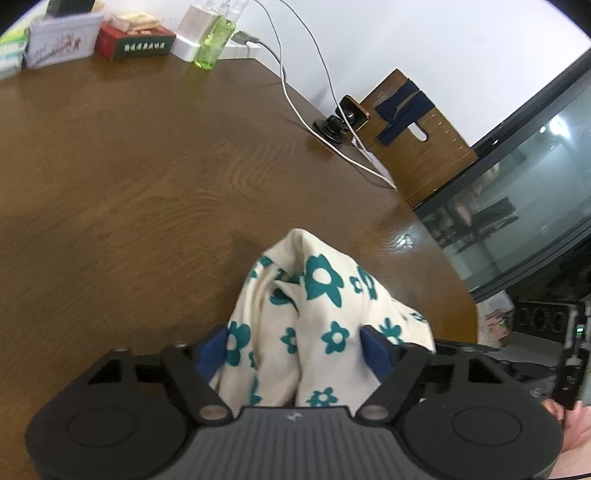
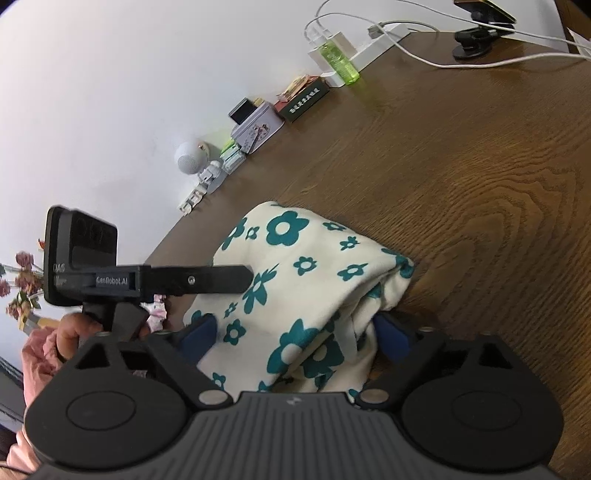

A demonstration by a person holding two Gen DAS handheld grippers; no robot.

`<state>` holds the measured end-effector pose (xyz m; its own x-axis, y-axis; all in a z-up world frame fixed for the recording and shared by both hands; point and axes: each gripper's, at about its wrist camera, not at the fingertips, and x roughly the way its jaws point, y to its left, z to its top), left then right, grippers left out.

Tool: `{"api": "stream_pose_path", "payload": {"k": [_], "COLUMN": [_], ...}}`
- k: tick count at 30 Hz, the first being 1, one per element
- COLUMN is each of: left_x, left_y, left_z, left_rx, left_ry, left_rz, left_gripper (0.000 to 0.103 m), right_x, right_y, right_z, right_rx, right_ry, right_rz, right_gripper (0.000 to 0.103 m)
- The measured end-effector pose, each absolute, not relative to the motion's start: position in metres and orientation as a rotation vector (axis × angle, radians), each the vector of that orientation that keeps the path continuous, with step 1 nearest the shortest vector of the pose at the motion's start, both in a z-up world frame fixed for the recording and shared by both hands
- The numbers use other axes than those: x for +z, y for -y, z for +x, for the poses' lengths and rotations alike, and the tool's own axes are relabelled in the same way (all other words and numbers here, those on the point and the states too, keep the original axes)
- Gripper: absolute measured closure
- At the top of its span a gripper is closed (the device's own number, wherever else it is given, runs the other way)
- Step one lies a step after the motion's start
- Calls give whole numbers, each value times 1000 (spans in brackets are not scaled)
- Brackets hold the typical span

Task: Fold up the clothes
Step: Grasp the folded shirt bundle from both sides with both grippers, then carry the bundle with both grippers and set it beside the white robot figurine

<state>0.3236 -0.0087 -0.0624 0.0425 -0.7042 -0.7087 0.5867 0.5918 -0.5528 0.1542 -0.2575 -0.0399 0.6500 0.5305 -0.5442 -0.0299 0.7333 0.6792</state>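
Observation:
A cream garment with teal flowers (image 1: 314, 295) lies bunched near the front edge of a brown wooden table (image 1: 129, 166). My left gripper (image 1: 293, 339) has the bundle between its blue pads (image 1: 216, 350), and both pads press into the fabric. In the right wrist view the same garment (image 2: 314, 258) fills my right gripper (image 2: 295, 328), whose blue pads (image 2: 391, 332) touch the cloth on both sides. The left gripper's black finger (image 2: 229, 277) reaches onto the bundle from the left, held by a hand (image 2: 74, 332). Fabric hides the pad tips.
Along the wall stand a green bottle (image 1: 214, 40), a white charger block (image 1: 192, 33), a red box (image 1: 133, 40) and a tin (image 1: 59, 40). White cables (image 1: 295, 103) and a black clamp mount (image 1: 332, 127) lie by the table's right edge. A wooden chair (image 1: 417, 136) stands beyond.

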Motion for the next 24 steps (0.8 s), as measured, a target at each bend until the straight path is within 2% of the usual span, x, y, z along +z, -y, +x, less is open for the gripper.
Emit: {"api": "stream_pose_path", "payload": {"k": [5,7,10,16,24], "left_x": [-71,-73,-76,-75,-65], "left_y": [-1,-5,-11,-24,-45], "left_z": [318,314,306,288,280], "left_rx": [-988,-976,-950,-873,-769], "left_ry": [-1168,-1158,-1140,-1094,-1023], "left_rz": [-237,-278,-334,-408,-521], "left_gripper": [40,42,44,45,46], "right_x": [-48,-53,-63,-69,-46], "right_y": [265,269,276,283,276], "right_z": [157,158,161,172,204], "right_rx": [347,348,372,442,553], "right_ry": [-798,-793,-781,-776,-795], "right_rz": [746,777,832,860,741], "right_gripper": [35,50,56,65,68]}}
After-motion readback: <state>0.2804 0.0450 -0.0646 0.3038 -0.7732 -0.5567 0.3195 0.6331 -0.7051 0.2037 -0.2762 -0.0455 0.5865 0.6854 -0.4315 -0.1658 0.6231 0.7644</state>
